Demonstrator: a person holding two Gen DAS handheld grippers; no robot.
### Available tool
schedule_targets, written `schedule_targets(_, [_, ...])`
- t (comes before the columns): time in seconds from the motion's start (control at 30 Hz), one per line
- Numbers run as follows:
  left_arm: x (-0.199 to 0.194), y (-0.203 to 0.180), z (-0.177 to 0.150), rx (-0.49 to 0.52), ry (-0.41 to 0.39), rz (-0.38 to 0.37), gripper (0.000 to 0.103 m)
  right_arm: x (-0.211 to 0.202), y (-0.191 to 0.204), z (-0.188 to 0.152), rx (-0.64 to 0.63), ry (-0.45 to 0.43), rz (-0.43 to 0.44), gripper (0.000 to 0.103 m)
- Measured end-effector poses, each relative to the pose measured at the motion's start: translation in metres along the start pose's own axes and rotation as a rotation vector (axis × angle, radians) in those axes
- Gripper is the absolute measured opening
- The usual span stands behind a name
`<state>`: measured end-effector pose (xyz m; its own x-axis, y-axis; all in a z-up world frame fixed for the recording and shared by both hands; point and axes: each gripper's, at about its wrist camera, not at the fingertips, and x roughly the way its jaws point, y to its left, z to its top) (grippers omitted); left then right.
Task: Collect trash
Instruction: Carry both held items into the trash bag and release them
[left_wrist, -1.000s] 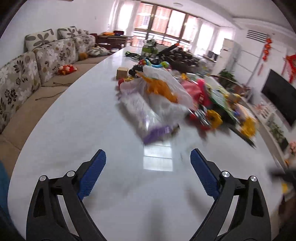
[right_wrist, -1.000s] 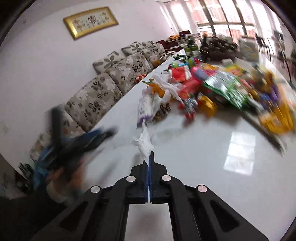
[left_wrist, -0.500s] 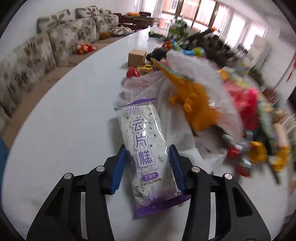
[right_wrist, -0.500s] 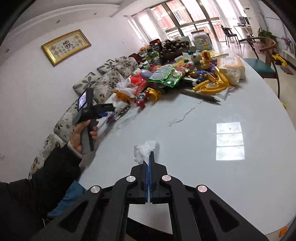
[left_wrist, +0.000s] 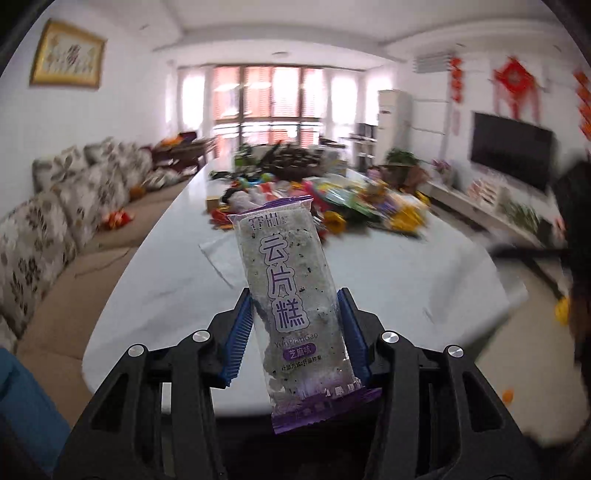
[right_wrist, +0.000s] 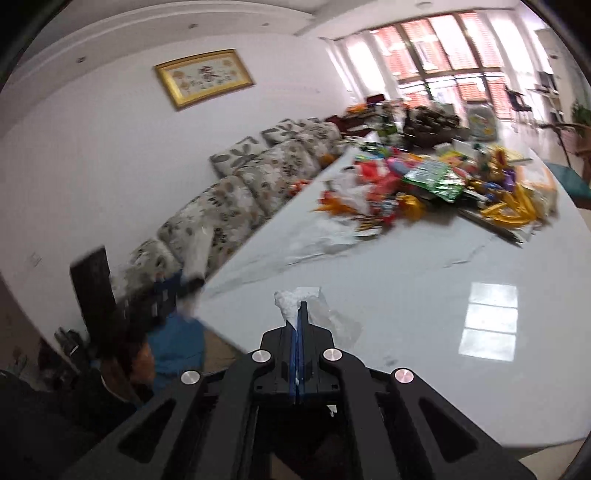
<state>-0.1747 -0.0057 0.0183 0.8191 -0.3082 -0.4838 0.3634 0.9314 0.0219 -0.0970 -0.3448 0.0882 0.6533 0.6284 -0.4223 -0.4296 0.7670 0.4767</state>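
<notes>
My left gripper is shut on a long snack packet, grey with purple Chinese lettering and purple ends, held upright above the near end of the white table. My right gripper is shut on a crumpled white tissue that sticks out past the fingertips, above the table's near edge. The left gripper with the packet shows blurred at the left of the right wrist view.
A heap of toys and wrappers covers the far half of the table. A clear plastic bag lies flat before it. A floral sofa runs along the left side. A TV hangs on the right wall.
My left gripper closed on the snack packet and lifted it off the table, pulling back. My right gripper stayed shut on the tissue and swung towards the table's near edge.
</notes>
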Motion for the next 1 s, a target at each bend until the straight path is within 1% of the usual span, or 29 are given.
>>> schedule_targets(0.03, [-0.007, -0.005, -0.01, 0.024, 0.013, -0.016, 0.045, -0.003, 0.006, -0.004, -0.001, 0.009, 0.022, 0.0])
schedule_targets(0.07, [-0.016, -0.014, -0.026, 0.047, 0.04, -0.043, 0.045, -0.006, 0.016, -0.01, -0.006, 0.025, 0.047, 0.0])
schedule_targets(0.13, [-0.021, -0.018, -0.049, 0.055, 0.087, -0.074, 0.045, -0.009, 0.031, -0.027, -0.023, 0.067, 0.08, 0.0])
schedule_targets(0.17, [-0.023, -0.021, -0.062, 0.049, 0.116, -0.099, 0.045, -0.008, 0.038, -0.034, -0.031, 0.091, 0.086, 0.0])
schedule_targets(0.2, [-0.02, -0.023, -0.078, 0.045, 0.165, -0.131, 0.045, -0.007, 0.042, -0.042, -0.036, 0.112, 0.085, 0.0])
schedule_targets(0.27, [-0.01, -0.027, -0.102, 0.06, 0.237, -0.142, 0.045, 0.008, 0.046, -0.066, -0.031, 0.194, 0.072, 0.0])
schedule_targets(0.3, [-0.006, -0.033, -0.12, 0.081, 0.279, -0.154, 0.045, 0.016, 0.047, -0.074, -0.02, 0.225, 0.07, 0.0])
schedule_targets(0.33, [0.002, -0.037, -0.131, 0.089, 0.314, -0.159, 0.045, 0.032, 0.043, -0.09, -0.004, 0.28, 0.048, 0.0])
schedule_targets(0.37, [0.01, -0.038, -0.143, 0.092, 0.355, -0.159, 0.045, 0.042, 0.041, -0.099, -0.001, 0.308, 0.026, 0.0])
schedule_targets(0.4, [0.024, -0.04, -0.156, 0.088, 0.414, -0.161, 0.045, 0.058, 0.035, -0.114, 0.0, 0.353, -0.009, 0.0])
schedule_targets(0.43, [0.039, -0.04, -0.168, 0.08, 0.47, -0.158, 0.045, 0.067, 0.031, -0.125, 0.0, 0.379, -0.031, 0.0])
schedule_targets(0.5, [0.065, -0.036, -0.189, 0.059, 0.569, -0.142, 0.046, 0.095, 0.013, -0.151, 0.023, 0.46, -0.09, 0.0])
schedule_targets(0.57, [0.097, -0.033, -0.213, 0.04, 0.698, -0.098, 0.046, 0.117, -0.003, -0.17, 0.051, 0.526, -0.124, 0.0])
schedule_targets(0.67, [0.132, -0.031, -0.237, 0.009, 0.805, -0.101, 0.046, 0.161, -0.033, -0.2, 0.072, 0.666, -0.204, 0.0])
schedule_targets(0.7, [0.148, -0.032, -0.248, 0.001, 0.852, -0.1, 0.046, 0.17, -0.039, -0.206, 0.069, 0.688, -0.222, 0.004])
schedule_targets(0.77, [0.169, -0.035, -0.26, -0.004, 0.891, -0.11, 0.046, 0.193, -0.055, -0.22, 0.07, 0.753, -0.263, 0.008])
schedule_targets(0.8, [0.172, -0.035, -0.265, -0.002, 0.905, -0.107, 0.046, 0.201, -0.063, -0.227, 0.069, 0.771, -0.299, 0.012])
schedule_targets(0.83, [0.177, -0.037, -0.27, 0.0, 0.92, -0.103, 0.049, 0.204, -0.066, -0.23, 0.078, 0.782, -0.298, 0.022])
schedule_targets(0.87, [0.181, -0.037, -0.271, -0.001, 0.927, -0.105, 0.055, 0.208, -0.069, -0.233, 0.093, 0.792, -0.294, 0.027])
schedule_targets(0.9, [0.181, -0.037, -0.271, 0.002, 0.925, -0.101, 0.063, 0.209, -0.071, -0.235, 0.103, 0.793, -0.299, 0.039])
schedule_targets(0.93, [0.181, -0.037, -0.269, 0.008, 0.916, -0.091, 0.079, 0.208, -0.072, -0.234, 0.111, 0.785, -0.297, 0.05])
schedule_targets(0.97, [0.178, -0.037, -0.266, 0.013, 0.891, -0.078, 0.085, 0.207, -0.072, -0.233, 0.114, 0.778, -0.289, 0.052])
schedule_targets(1.0, [0.176, -0.038, -0.264, 0.015, 0.881, -0.077, 0.086, 0.204, -0.07, -0.23, 0.115, 0.762, -0.28, 0.052])
